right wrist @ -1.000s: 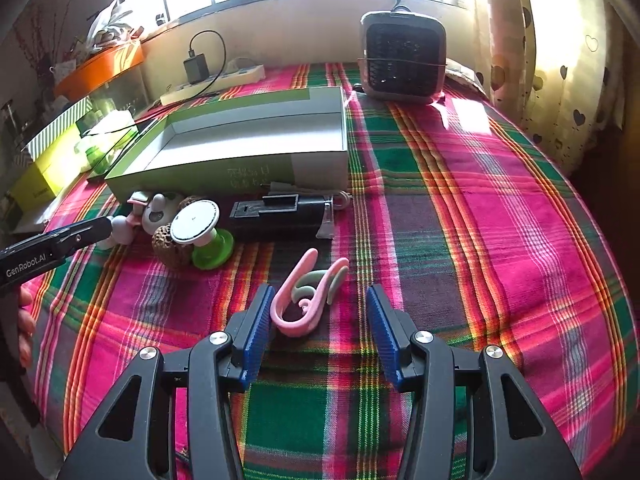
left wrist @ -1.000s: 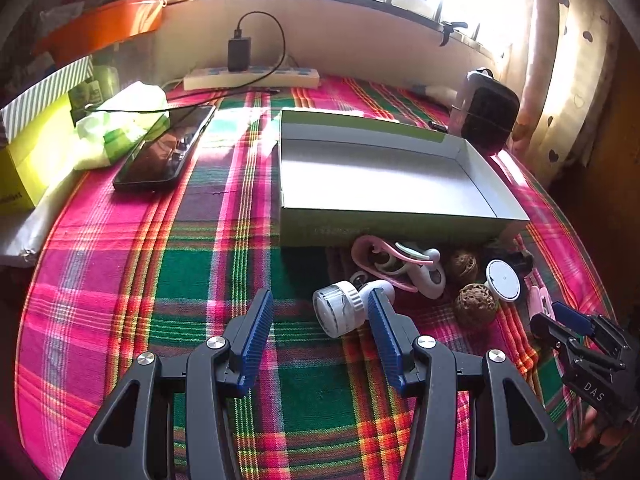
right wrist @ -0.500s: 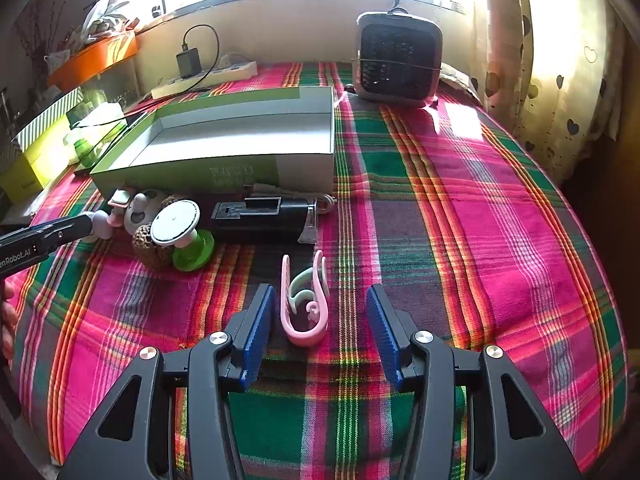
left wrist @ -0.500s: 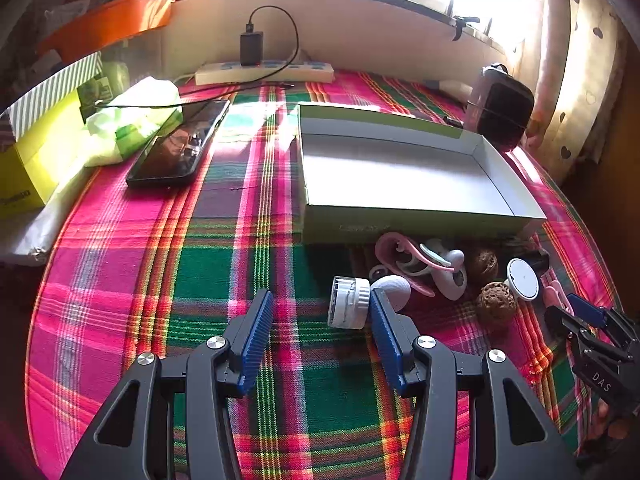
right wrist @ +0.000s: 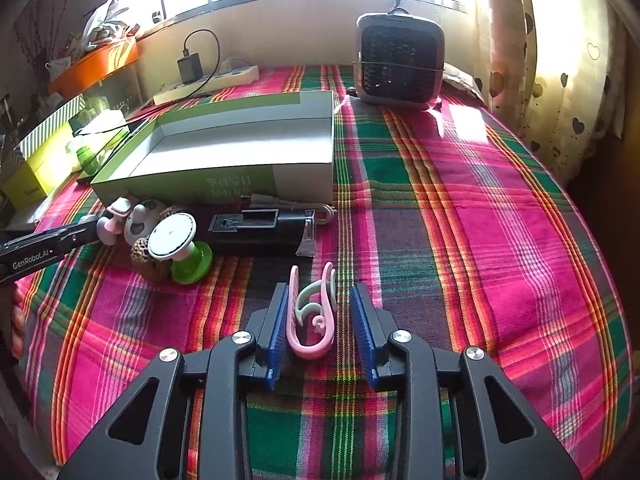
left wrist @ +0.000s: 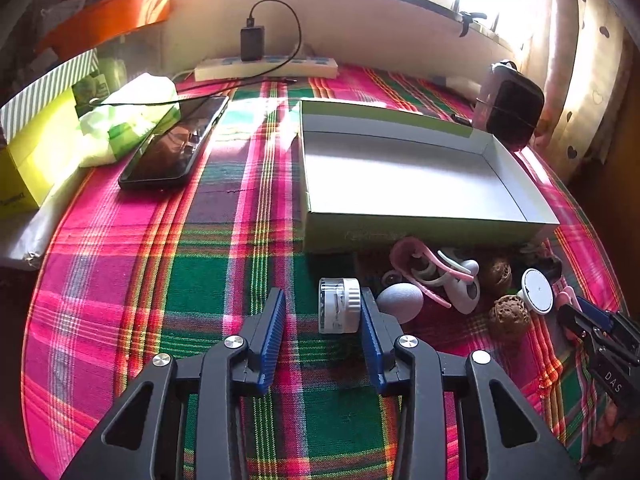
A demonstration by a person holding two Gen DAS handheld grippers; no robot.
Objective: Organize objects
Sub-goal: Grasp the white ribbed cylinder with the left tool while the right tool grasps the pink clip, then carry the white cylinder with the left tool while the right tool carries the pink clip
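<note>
An open green-and-white box [left wrist: 404,168] lies on the plaid cloth; it also shows in the right wrist view [right wrist: 236,148]. My left gripper [left wrist: 322,316] is open around a small white cylinder [left wrist: 338,310], which touches the right finger. My right gripper [right wrist: 320,316] is open around a pink clip [right wrist: 312,316] lying flat, close to the left finger. In front of the box sit another pink clip [left wrist: 420,268], a grey egg shape [left wrist: 400,300], two brown woven balls [left wrist: 510,316], a white disc on a green base [right wrist: 176,240] and a black device [right wrist: 260,228].
A phone [left wrist: 176,144], a tissue pack [left wrist: 128,120] and yellow boxes [left wrist: 28,152] lie at the left. A power strip with a charger [left wrist: 264,66] runs along the back wall. A small fan [right wrist: 400,60] stands at the back right. Curtains hang at the right.
My left gripper moved right until the white cylinder sits between its fingers, and the cylinder turned. My right gripper moved forward around the pink clip, which turned upright in view.
</note>
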